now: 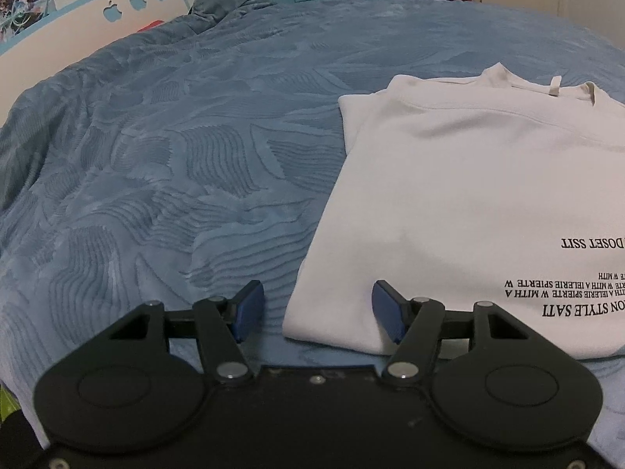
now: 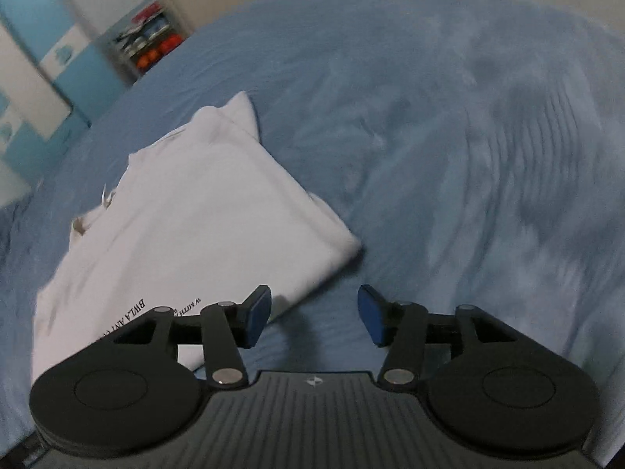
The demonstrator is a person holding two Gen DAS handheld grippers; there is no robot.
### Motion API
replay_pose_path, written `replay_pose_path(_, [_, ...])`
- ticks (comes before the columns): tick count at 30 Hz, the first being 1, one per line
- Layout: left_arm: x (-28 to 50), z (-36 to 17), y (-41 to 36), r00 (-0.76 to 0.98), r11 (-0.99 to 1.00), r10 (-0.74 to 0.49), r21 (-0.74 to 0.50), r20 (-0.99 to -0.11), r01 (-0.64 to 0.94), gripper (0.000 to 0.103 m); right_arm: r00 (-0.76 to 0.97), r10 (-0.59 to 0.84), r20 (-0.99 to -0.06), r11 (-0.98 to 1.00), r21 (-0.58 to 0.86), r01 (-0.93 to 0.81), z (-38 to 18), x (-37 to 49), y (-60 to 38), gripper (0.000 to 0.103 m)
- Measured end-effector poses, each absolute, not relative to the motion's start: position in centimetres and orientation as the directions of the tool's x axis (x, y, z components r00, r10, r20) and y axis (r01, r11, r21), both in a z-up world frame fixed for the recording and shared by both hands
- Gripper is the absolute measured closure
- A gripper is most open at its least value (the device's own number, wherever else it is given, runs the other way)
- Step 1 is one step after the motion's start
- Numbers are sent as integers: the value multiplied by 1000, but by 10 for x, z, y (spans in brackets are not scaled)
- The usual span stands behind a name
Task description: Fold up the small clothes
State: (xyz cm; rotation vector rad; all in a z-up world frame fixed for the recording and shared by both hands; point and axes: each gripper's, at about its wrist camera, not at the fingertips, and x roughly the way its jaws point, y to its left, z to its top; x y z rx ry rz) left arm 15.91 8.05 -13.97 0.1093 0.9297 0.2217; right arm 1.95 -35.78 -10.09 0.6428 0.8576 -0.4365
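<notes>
While the white cotton T-shirt with black printed lettering (image 1: pixel 468 195) lies flat on the blue textured bedspread (image 1: pixel 156 156), it already looks narrowed: both long sides appear turned in, so the garment reads as a tidy oblong with the collar and its small neck label at the far end. That suggests the sleeve and side folds are done, and what remains, by my reading, is the fold along the length, hem toward collar, perhaps more than once.

Seen from the left wrist, the left gripper (image 1: pixel 317 308) has its jaws spread wide and holds nothing; the shirt's near corner sits between them, with one blue pad over the cloth and the other over bare bedspread. Whether the pads touch the fabric cannot be told.

From the right wrist, the right gripper (image 2: pixel 314 314) is likewise spread and empty. The shirt (image 2: pixel 187 211) lies ahead and to the left of its jaws, its near edge passing just beside the left pad; bare bedspread (image 2: pixel 468 156) fills the gap and everything to the right. This view is blurred.
</notes>
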Motion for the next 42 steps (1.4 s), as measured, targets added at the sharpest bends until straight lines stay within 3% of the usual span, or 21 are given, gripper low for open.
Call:
replay_pose_path(6, [158,-142,86,577,977,215,168,-788,-135,38,577,-142,-804,674,348,651,-114,39,-356,41])
replay_pose_path(7, [158,-142,87,577,978,210,163,-789,-134,38,575,-154,-803,680,336,651,-116,46,-354,47])
replay_pose_path(8, [159,-142,88,575,979,205,157,-792,-133,38,571,-168,-804,687,320,652,-117,50,-352,63])
replay_pose_path(9, [159,-142,89,575,979,202,152,-793,-133,38,576,-180,-797,696,310,647,-119,55,-349,72])
replay_pose_path(10, [159,-142,90,575,980,198,147,-794,-134,38,582,-197,-789,698,304,648,-121,57,-347,91])
replay_pose_path(11, [159,-142,90,574,980,195,144,-795,-135,38,588,-218,-779,696,299,653,-121,55,-345,95])
replay_pose_path(17, [160,-137,91,576,982,187,139,-795,-127,38,700,-344,-626,824,155,545,-94,43,-304,97])
replay_pose_path(19, [160,-134,92,584,982,185,137,-790,-127,38,695,-352,-627,836,124,535,-90,47,-300,96])
replay_pose_path(21, [161,-134,92,584,982,187,139,-790,-126,38,651,-358,-670,822,105,560,-98,54,-306,88])
replay_pose_path(23, [161,-137,93,579,983,181,134,-795,-124,37,615,-336,-713,785,149,602,-112,54,-320,69])
replay_pose_path(24, [161,-139,94,578,984,179,132,-796,-124,37,617,-308,-724,764,198,615,-118,53,-328,69])
replay_pose_path(25, [161,-139,94,578,984,178,129,-797,-125,37,630,-289,-721,741,248,624,-124,53,-336,70])
replay_pose_path(28, [161,-139,91,578,983,184,140,-795,-121,38,669,-251,-699,696,350,627,-131,51,-349,95])
replay_pose_path(33, [161,-137,89,579,982,187,156,-794,-105,39,708,-285,-646,760,297,578,-109,49,-331,97])
replay_pose_path(37, [160,-116,96,605,990,139,99,-784,-100,39,764,-254,-593,796,320,513,-86,53,-318,97])
replay_pose_path(42, [158,-101,105,628,988,152,112,-763,-104,39,842,-167,-513,881,305,361,-53,73,-272,100])
